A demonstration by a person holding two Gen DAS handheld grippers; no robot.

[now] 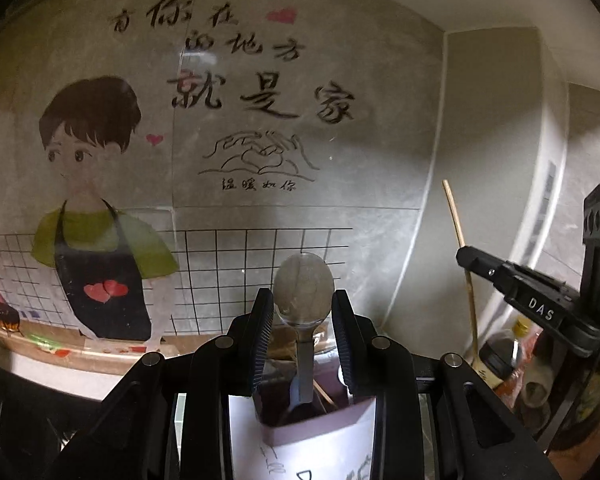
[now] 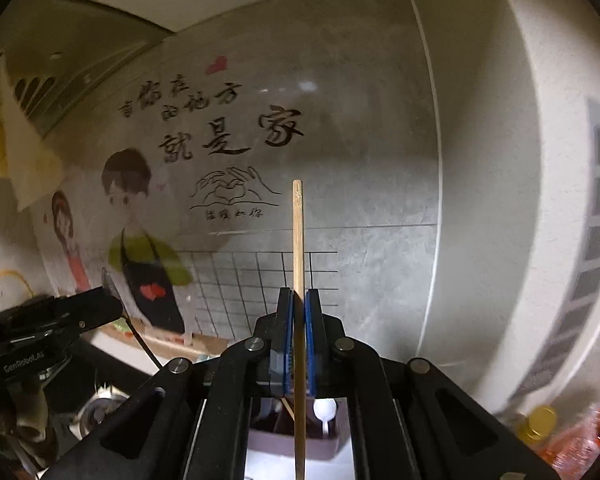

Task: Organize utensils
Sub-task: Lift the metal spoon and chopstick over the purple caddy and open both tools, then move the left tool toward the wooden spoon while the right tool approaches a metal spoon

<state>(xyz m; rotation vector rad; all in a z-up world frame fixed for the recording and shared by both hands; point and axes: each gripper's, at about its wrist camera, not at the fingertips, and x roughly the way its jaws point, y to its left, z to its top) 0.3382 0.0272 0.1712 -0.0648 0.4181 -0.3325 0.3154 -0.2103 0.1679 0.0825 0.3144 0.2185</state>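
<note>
Silver spoon (image 1: pixel 303 284); pale wooden chopstick (image 2: pixel 298 240); mauve holder (image 2: pixel 292 442); grey wall (image 2: pixel 380 160) with black grid.

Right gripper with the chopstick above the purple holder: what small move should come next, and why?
Probably lower the right gripper straight down, so the chopstick slides into the purple holder. The stick is clamped upright, its lower end hanging over the holder's open compartment beside the white spoon. The left gripper has a metal spoon between its fingers.
</note>
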